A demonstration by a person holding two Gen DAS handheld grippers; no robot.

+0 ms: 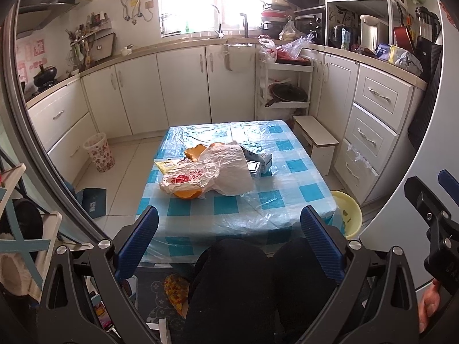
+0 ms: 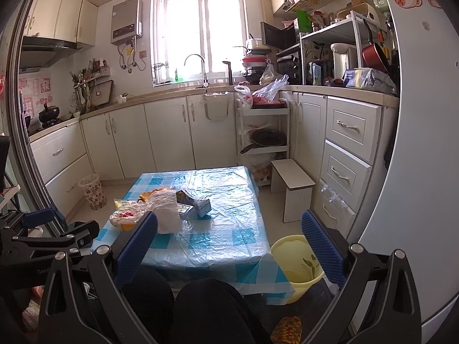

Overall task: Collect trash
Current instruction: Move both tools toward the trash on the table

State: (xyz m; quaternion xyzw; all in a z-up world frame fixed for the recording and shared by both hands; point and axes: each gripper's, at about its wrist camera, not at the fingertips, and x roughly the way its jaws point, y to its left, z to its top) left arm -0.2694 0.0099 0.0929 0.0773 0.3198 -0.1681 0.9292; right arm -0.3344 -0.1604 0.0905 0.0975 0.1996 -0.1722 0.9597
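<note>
A pile of trash lies on the low table with the blue checked cloth [image 1: 287, 200] [image 2: 229, 246]: a white plastic bag [image 1: 226, 169] [image 2: 167, 212], a crumpled bag with red print [image 1: 189, 176] [image 2: 126, 215], orange peel [image 1: 188, 193], a yellow wrapper [image 1: 166, 166] and a small blue carton [image 1: 258, 163] [image 2: 198, 205]. A yellow bin [image 1: 347, 212] [image 2: 298, 263] stands on the floor at the table's right. My left gripper [image 1: 229, 243] is open and empty, held back from the table's near edge. My right gripper [image 2: 229, 246] is open and empty, also short of the table.
The person's dark knees [image 1: 252, 286] [image 2: 200, 309] are under both grippers. A patterned waste basket [image 1: 99, 154] [image 2: 91, 190] stands by the left cabinets. A white stool [image 1: 315, 140] [image 2: 292, 189] and drawers [image 1: 373, 132] are to the right. A fridge door [image 2: 416, 172] is at far right.
</note>
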